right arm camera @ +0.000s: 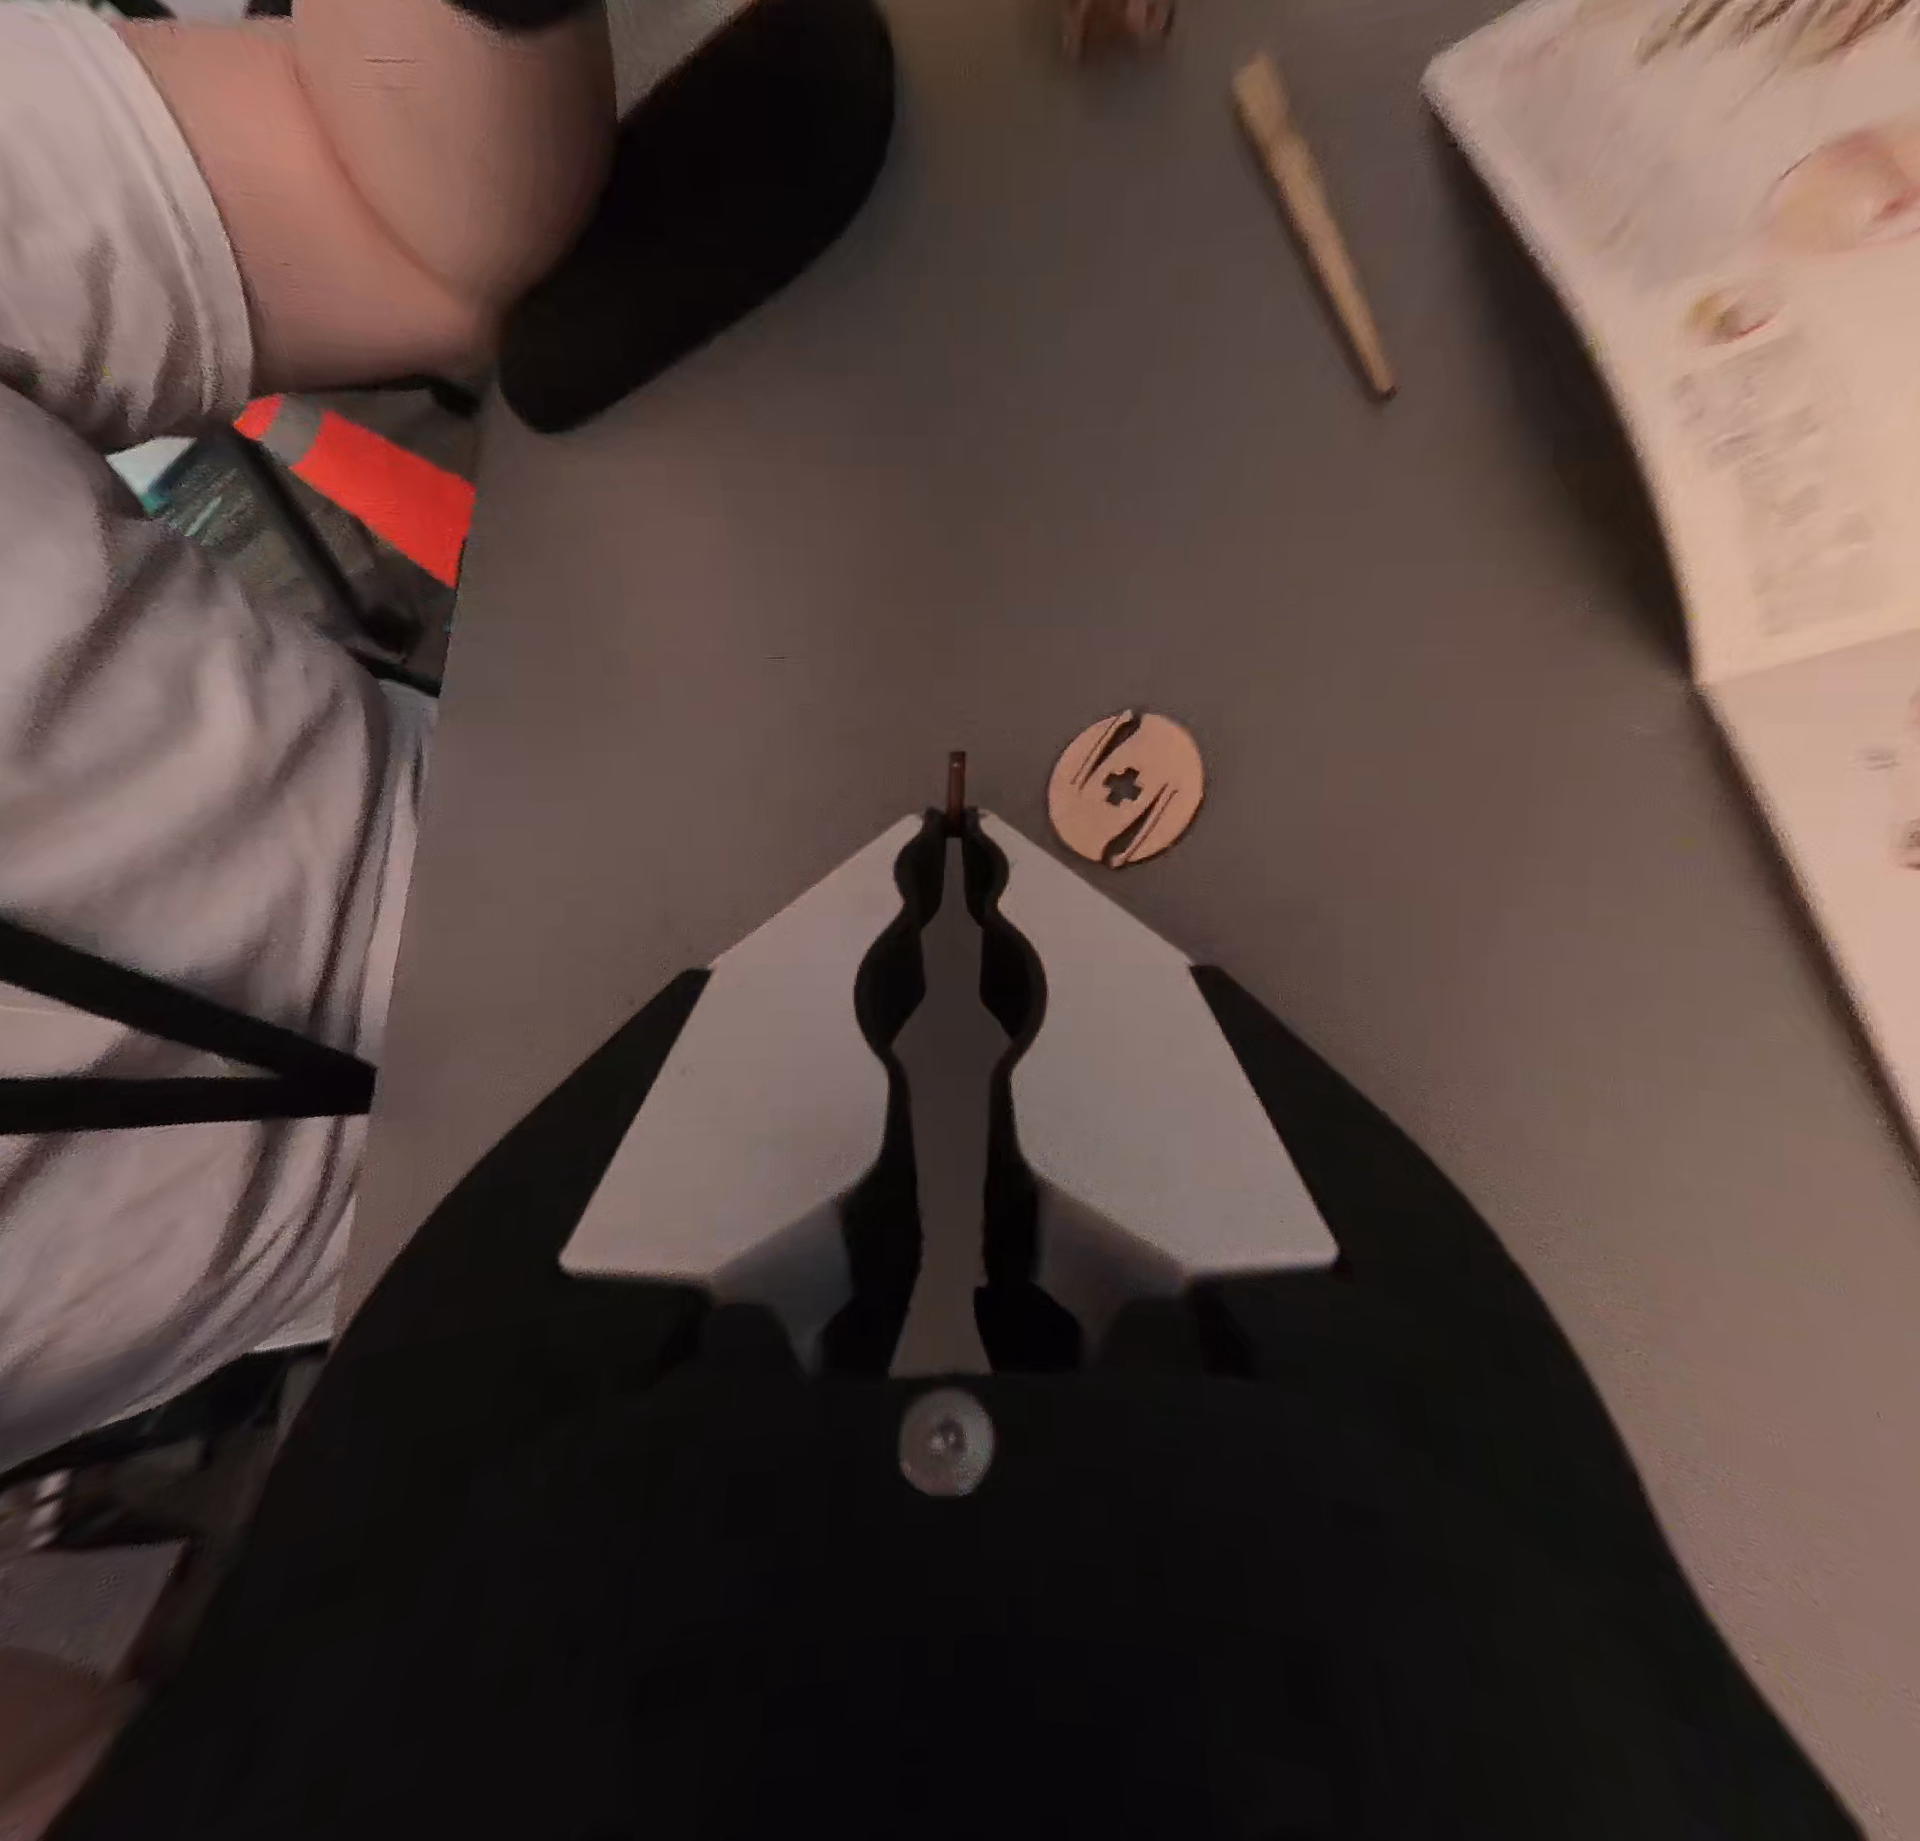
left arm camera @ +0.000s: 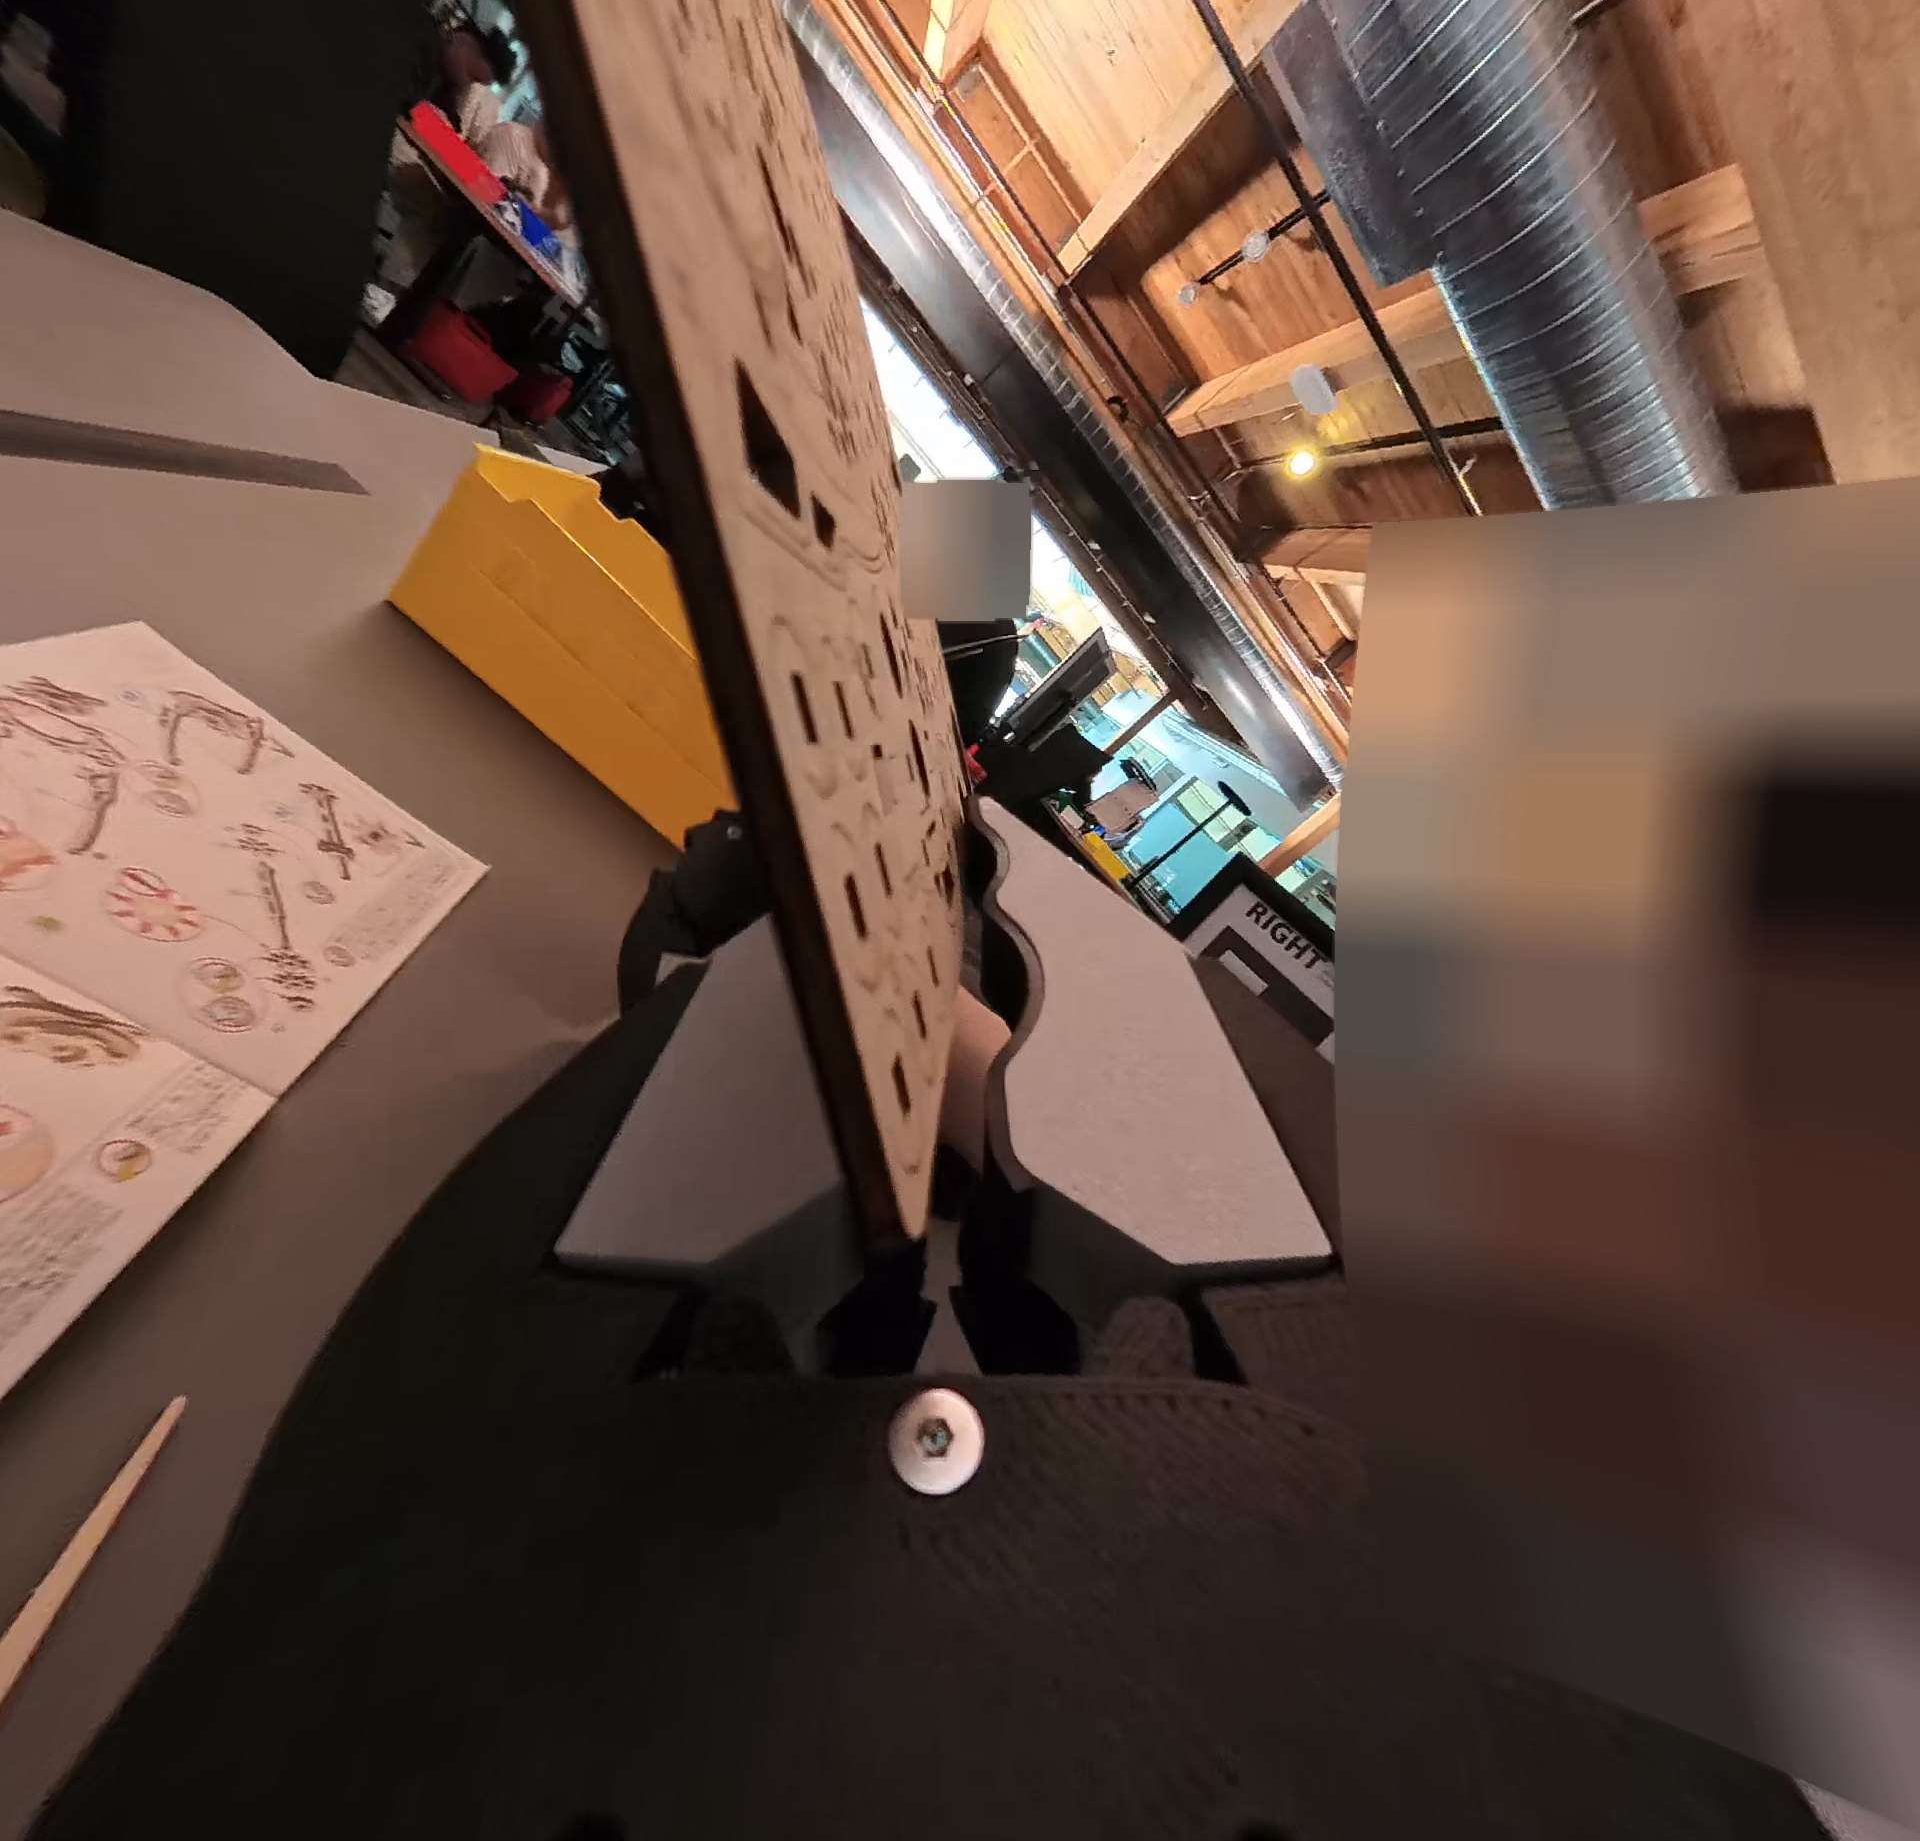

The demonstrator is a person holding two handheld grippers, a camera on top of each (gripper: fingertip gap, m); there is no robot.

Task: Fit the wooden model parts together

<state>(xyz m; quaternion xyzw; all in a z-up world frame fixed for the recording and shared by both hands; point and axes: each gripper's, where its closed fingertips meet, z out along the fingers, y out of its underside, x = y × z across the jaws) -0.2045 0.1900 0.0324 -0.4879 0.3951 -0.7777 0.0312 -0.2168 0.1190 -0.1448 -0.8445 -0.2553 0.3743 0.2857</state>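
Between the left gripper's fingers stands the sheet, a thin laser-cut ply panel pinched at its bottom edge and rising tall. Looks light but bendy and snappable, so I'd grip low near the edge. Right gripper is nearly closed on a tiny peg, just beside the disc lying flat on the table.

left tongs clamped, right tongs pinched
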